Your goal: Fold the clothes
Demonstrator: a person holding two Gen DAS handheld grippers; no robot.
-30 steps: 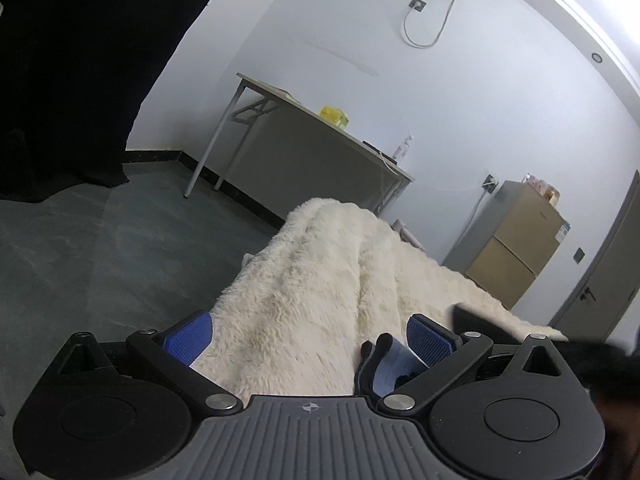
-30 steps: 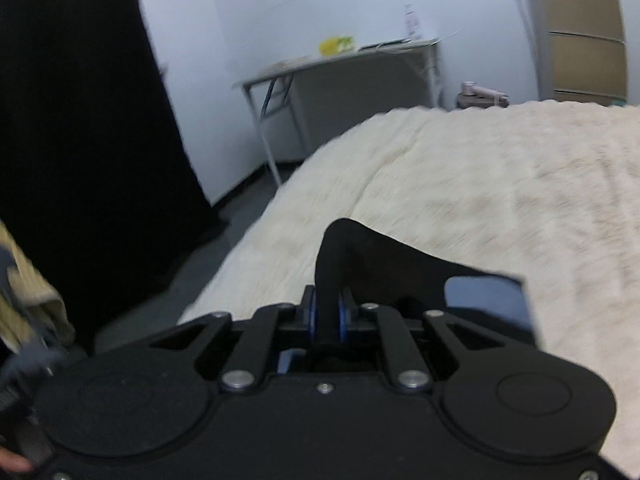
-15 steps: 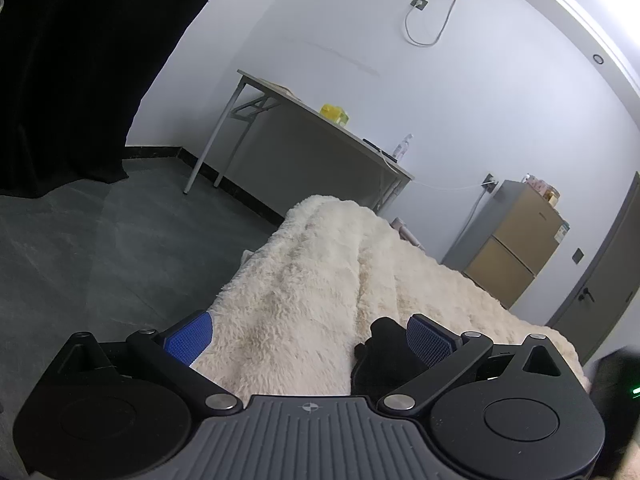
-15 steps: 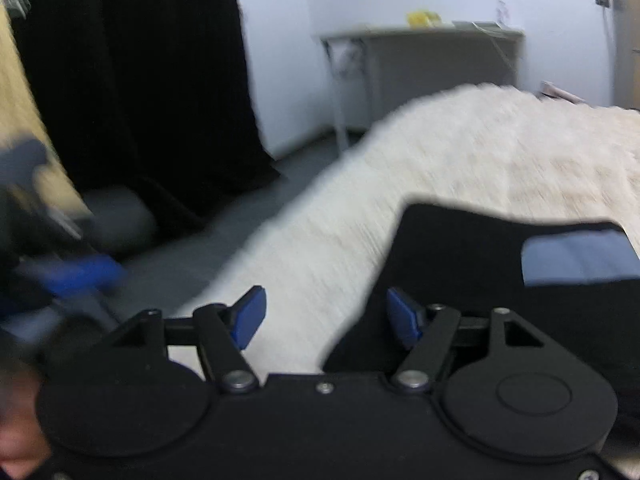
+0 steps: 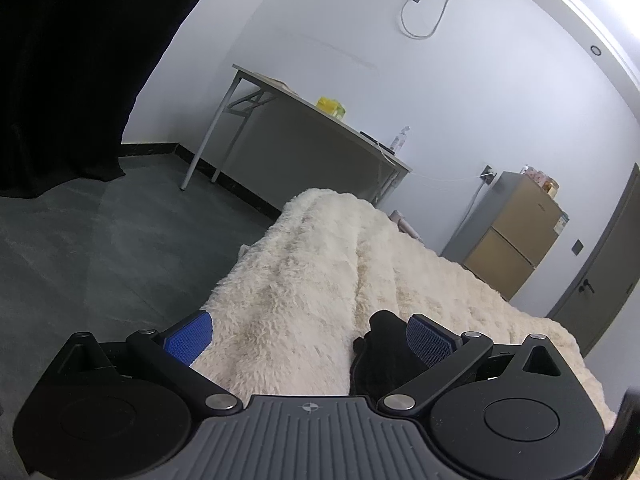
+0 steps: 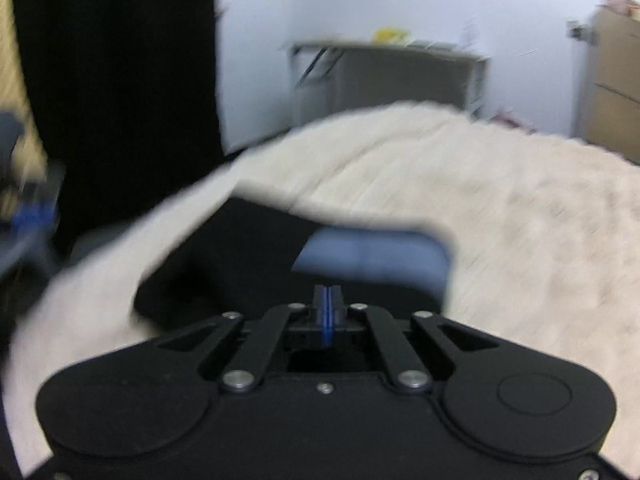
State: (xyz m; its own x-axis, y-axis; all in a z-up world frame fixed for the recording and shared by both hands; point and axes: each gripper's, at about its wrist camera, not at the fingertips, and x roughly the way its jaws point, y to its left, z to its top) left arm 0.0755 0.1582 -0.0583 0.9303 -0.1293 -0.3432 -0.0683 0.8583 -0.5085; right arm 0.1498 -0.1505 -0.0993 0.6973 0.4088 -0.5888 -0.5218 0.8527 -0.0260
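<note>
A black garment (image 6: 240, 248) with a blue-grey patch (image 6: 372, 252) lies on the fluffy cream blanket (image 6: 500, 208) of a bed. In the blurred right wrist view my right gripper (image 6: 328, 316) hangs low over the garment's near edge. Its blue pads are pressed together, and I cannot see any cloth between them. In the left wrist view my left gripper (image 5: 308, 340) rests open at the blanket's near end. A bunched black fold of the garment (image 5: 384, 340) sits just inside its right pad (image 5: 430, 344). Only cream blanket (image 5: 320, 264) lies between the pads.
A folding table (image 5: 320, 120) stands against the far wall with a yellow item and a bottle on it. A tan cabinet (image 5: 516, 240) and a grey door (image 5: 600, 280) are at the right. A black curtain (image 5: 60, 60) and grey floor (image 5: 100, 240) lie left of the bed.
My right gripper let go of the raised black fabric, opened wide, then dropped toward the garment and shut. In the left wrist view the blue patch by the right pad gave way to black cloth.
</note>
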